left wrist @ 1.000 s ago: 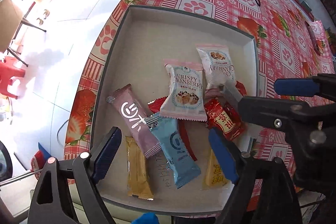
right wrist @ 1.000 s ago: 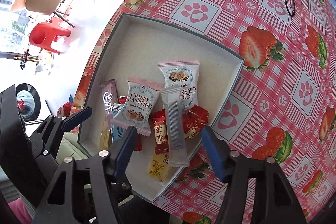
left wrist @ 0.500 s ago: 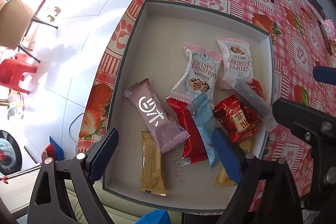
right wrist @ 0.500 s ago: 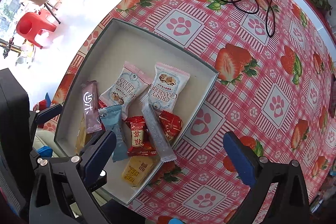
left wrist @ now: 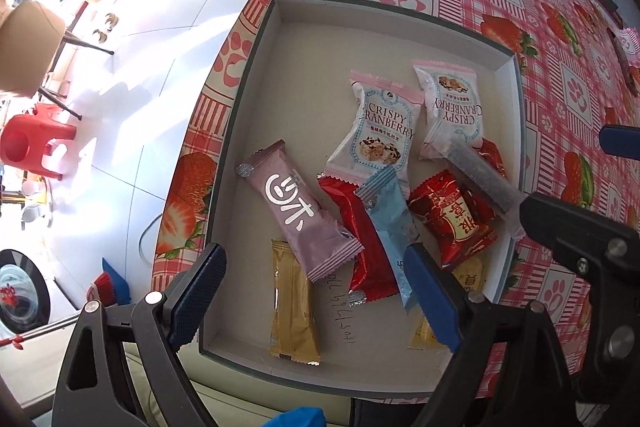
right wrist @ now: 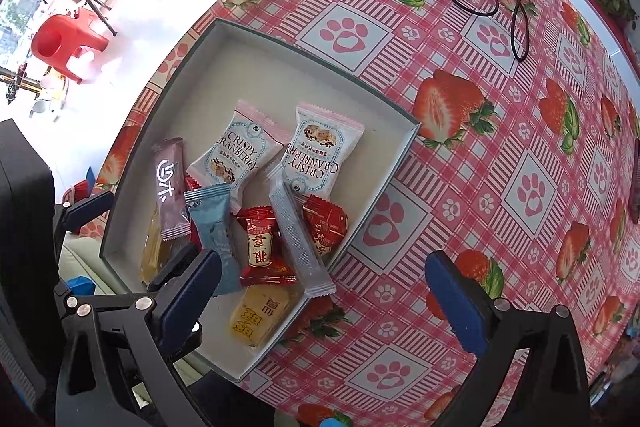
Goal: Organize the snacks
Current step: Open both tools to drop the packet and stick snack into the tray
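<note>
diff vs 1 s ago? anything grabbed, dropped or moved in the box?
The right gripper has let go of the clear grey stick pack, opened wide and pulled back; the pack now lies in the box across the red packets, its end over the rim. The left gripper has backed off slightly, open and empty. The two Crispy Cranberry packs, purple bar and other snacks have not moved.

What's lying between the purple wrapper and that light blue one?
A red packet lies between the purple wrapper and the light blue wrapper, partly tucked under both; the left wrist view shows it best.
</note>
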Demonstrator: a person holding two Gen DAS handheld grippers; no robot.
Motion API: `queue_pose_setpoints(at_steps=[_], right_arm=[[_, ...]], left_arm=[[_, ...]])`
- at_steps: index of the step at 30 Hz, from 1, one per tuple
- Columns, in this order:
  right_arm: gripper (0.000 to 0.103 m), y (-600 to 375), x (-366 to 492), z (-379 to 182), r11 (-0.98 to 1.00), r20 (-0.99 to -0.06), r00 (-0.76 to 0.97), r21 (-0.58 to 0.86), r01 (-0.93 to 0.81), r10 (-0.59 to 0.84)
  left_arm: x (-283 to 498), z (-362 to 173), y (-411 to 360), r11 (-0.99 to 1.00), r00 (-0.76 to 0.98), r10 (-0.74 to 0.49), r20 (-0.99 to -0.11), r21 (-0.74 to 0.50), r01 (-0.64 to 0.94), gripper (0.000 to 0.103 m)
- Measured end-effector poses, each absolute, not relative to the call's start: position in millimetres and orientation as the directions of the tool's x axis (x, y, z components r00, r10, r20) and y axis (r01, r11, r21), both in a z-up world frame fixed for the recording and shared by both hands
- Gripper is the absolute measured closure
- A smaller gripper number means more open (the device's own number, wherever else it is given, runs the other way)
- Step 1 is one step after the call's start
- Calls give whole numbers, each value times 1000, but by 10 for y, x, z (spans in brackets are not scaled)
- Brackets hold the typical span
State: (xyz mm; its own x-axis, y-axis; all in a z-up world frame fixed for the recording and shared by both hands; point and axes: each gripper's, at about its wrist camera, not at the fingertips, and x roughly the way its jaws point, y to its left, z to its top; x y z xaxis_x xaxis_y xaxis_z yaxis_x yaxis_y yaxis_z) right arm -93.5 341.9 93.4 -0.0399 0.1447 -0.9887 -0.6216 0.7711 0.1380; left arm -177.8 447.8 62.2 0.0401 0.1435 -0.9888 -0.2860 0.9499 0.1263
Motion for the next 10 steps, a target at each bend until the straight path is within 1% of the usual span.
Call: queue_pose_setpoints(at_steps=[5,10], right_arm=[[1,3423,-964,953,763,-989,-39,133,-633,140],[1,3432,-984,982,757,-988,-39,137,-639,146]], left_arm=[[-1789,662,4478,948,41,154,-987,136,-288,11],[-1837,768,4485,943,99,185,-978,148,-298,11]])
